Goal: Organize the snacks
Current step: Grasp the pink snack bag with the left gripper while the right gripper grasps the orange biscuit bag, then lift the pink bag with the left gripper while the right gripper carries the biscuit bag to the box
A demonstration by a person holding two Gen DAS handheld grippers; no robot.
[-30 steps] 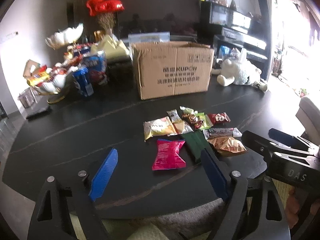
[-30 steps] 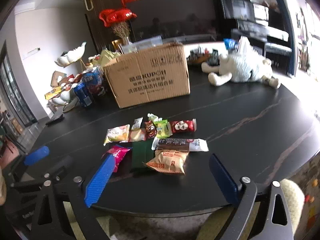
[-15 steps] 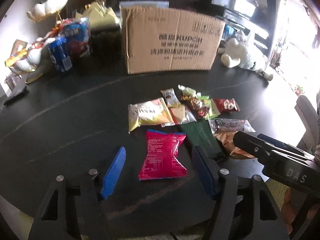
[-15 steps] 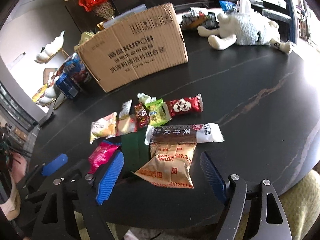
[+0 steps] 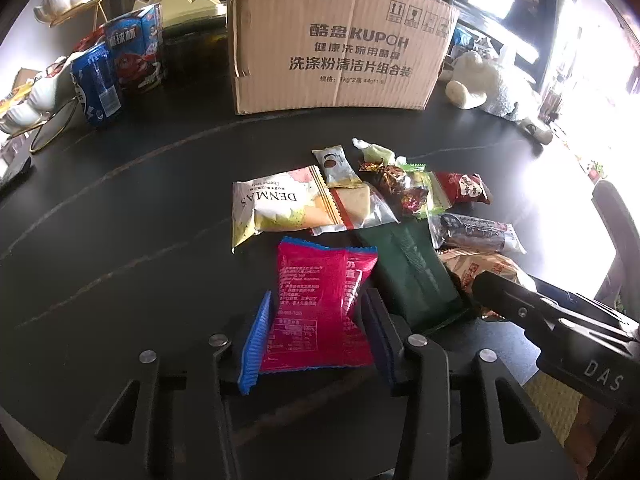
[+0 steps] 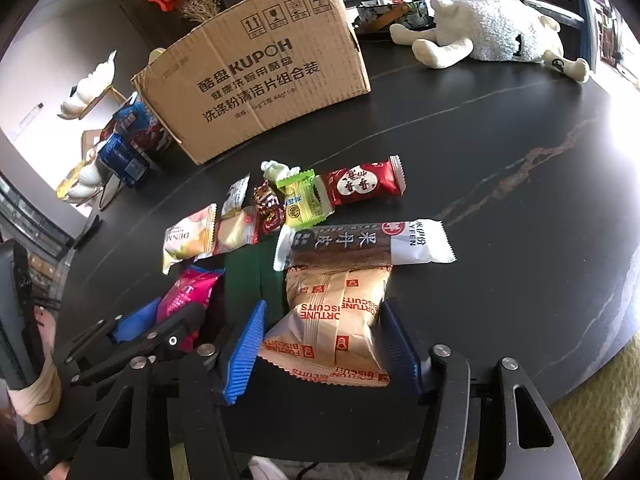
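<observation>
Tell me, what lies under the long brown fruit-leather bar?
The bar overlaps the top edge of the fortune biscuit packet and a corner of the dark green packet. What else it covers is hidden.

Bright wrappers lying against a black tabletop

The table (image 6: 500, 184) is showing black with pale veins; a pink packet (image 5: 320, 304) is sitting beside a dark green pouch (image 5: 412, 272). A tan biscuit packet (image 6: 336, 320) is carrying orange lettering, a red wrapper (image 6: 364, 182) is bearing a white emblem, and the brown cardboard box (image 5: 340, 40) is showing dark print.
</observation>
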